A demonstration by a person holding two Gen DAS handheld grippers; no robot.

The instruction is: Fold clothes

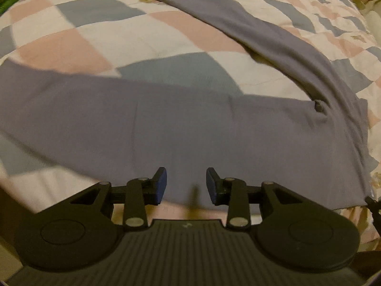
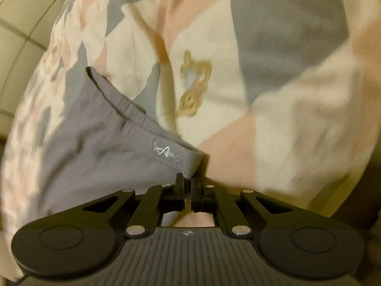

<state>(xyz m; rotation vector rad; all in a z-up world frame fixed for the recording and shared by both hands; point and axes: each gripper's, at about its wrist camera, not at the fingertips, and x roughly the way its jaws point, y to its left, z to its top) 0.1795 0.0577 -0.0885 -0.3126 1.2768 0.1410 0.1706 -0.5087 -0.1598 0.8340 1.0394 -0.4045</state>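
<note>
Our left tool [image 1: 186, 186] hung with fingers apart above the grey trousers [image 1: 166, 128] on the quilted bed [image 1: 142, 38]; our right tool [image 2: 188, 186] was clamped on their waistband [image 2: 142, 128].

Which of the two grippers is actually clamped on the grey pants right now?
The right gripper: its fingers are shut on the waistband of the grey pants. The left gripper hangs open over a pant leg, gripping nothing.
</note>
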